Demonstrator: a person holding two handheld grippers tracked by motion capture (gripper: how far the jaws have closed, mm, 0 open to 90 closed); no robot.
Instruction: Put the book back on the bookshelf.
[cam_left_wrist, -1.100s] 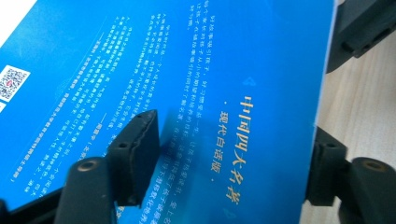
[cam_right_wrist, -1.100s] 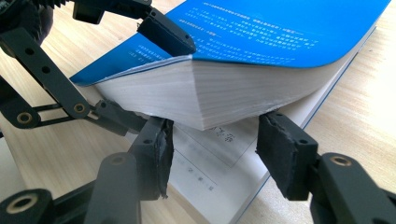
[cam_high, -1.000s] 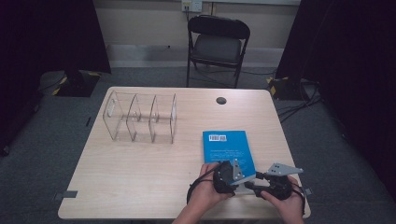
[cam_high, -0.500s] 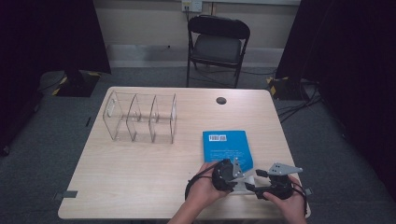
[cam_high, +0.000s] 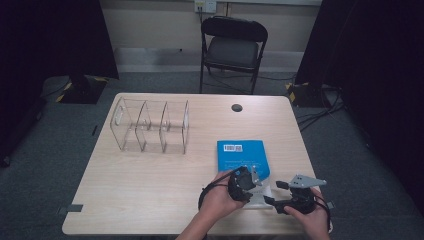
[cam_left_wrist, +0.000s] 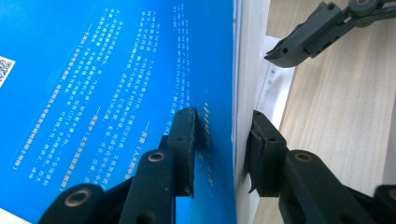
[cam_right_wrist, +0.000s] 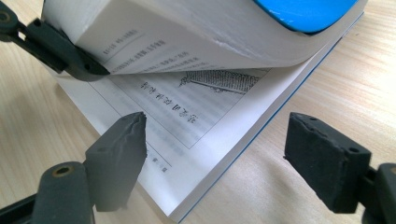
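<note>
We see one blue book (cam_high: 242, 155) lying right of centre on the table (cam_high: 150, 190), low in the high view, its near end lifted. In the left gripper view the blue cover carries lines of small white print too fine for us to read, plus a square code at the far left edge; in the high view a white barcode label sits at the cover's upper left. The left gripper (cam_left_wrist: 219, 140) clamps the cover and a thick block of pages, one pad on the blue, one on the page edges, its jaws just closed down on them. The right gripper (cam_right_wrist: 215, 140) stands open, jaws just spread, over the exposed lower page; its pads press on nothing. That page shows printed lines and a small drawing, unreadable to us. Two grippers, two hands, both at the bottom right of the high view. Farther out: one clear divided organizer (cam_high: 152, 125) at upper left of the table, one small dark disc (cam_high: 237, 107) near the far edge, one black folding chair (cam_high: 232, 47) beyond.
</note>
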